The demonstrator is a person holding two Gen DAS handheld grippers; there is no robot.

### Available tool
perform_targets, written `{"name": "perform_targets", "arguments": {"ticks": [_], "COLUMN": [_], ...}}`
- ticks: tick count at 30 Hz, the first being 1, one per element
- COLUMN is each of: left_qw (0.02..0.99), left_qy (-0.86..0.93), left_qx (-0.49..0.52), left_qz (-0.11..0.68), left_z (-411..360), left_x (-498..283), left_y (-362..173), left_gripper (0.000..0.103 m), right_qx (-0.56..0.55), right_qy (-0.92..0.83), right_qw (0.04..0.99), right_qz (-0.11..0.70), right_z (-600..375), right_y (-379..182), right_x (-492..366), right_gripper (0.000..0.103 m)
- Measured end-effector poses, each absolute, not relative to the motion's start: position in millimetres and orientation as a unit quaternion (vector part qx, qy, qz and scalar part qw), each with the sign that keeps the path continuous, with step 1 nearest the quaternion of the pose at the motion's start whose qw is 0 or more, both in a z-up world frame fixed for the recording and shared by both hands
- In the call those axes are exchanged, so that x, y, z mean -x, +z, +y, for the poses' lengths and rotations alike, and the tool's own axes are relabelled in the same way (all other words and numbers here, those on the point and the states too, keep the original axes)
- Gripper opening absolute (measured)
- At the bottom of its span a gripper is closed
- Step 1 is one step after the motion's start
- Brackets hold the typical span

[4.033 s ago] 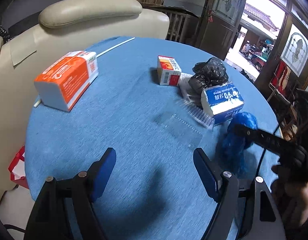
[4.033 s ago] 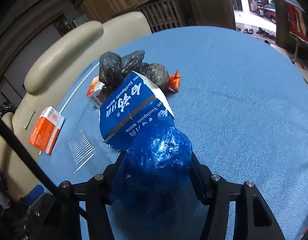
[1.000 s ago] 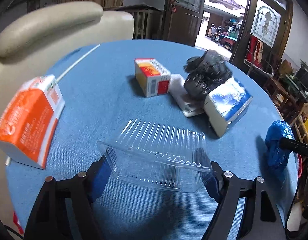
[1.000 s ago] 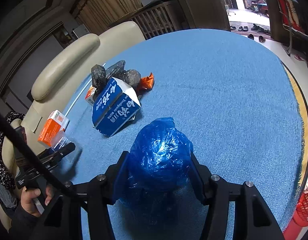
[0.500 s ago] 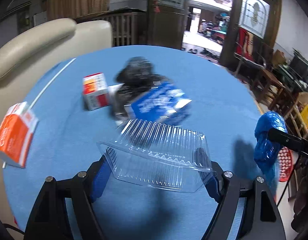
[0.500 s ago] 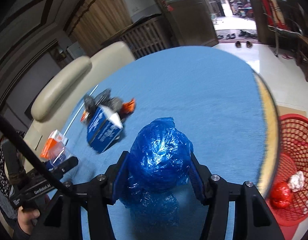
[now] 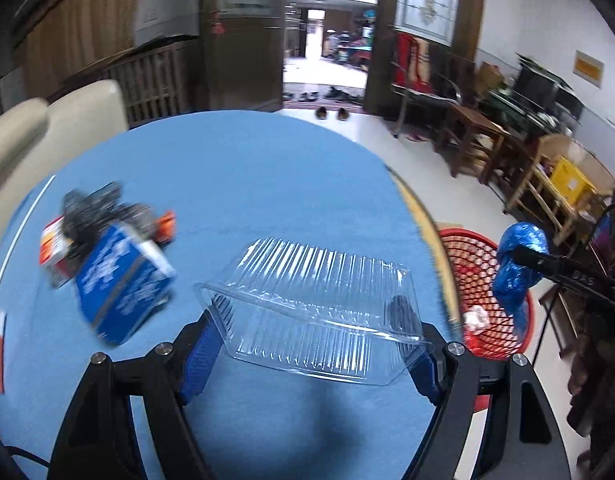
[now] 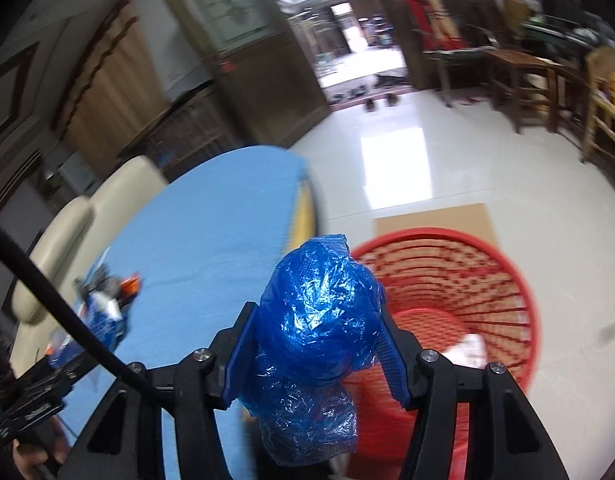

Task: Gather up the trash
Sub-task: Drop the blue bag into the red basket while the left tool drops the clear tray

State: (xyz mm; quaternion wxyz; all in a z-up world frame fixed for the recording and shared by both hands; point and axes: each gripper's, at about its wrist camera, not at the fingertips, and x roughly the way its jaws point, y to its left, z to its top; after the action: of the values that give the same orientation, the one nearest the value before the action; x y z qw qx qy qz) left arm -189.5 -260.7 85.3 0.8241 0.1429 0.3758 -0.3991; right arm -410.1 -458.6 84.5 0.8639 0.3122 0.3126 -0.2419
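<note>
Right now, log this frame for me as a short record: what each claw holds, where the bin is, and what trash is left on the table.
left claw: shut on clear plastic box, over the table edge
right claw: shut on blue plastic bag, beside the basket's near rim
bin: red basket on the floor by the table, some trash already inside
left on table: blue carton, black bag, small red and white box
image quality: motion blur

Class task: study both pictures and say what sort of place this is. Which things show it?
Most likely the living or dining room of a home: a round table with a blue cloth, a cream sofa behind it, shoes by the open doorway, and a red waste basket on the tiled floor.
</note>
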Motion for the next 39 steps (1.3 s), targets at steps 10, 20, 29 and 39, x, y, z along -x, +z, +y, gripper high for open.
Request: {"name": "perform_targets", "arguments": {"ticks": [10,20,29,39], "left_qw": [0.795,0.764,0.720,0.724], "left_qy": [-0.452,-0.488,-0.504,-0.504], "left_qx": [-0.172,-0.199,-0.226,-0.169], "left_qz": [0.366,0.373,0.419,0.440], "left_z": [-332,-384,-444,-414], "left_x": [221,249,265,240], "left_y": [90,84,66,78], "left_gripper": [0.081,0.082,0.085,0.087], "right_qx": [-0.320,-0.322,-0.352,-0.359], "right_qy": [-0.275,-0.299,-0.330,-0.329], "right_qw": [0.838,0.838,0.833,0.831], "right_qz": [0.347,0.323,0.272,0.268], "right_z": [-507,-526,-537,-532], "right_y": [56,60,84,89], "right_x": [435,459,495,495], "right_gripper": [0.068,0.081,0.081,0.081]}}
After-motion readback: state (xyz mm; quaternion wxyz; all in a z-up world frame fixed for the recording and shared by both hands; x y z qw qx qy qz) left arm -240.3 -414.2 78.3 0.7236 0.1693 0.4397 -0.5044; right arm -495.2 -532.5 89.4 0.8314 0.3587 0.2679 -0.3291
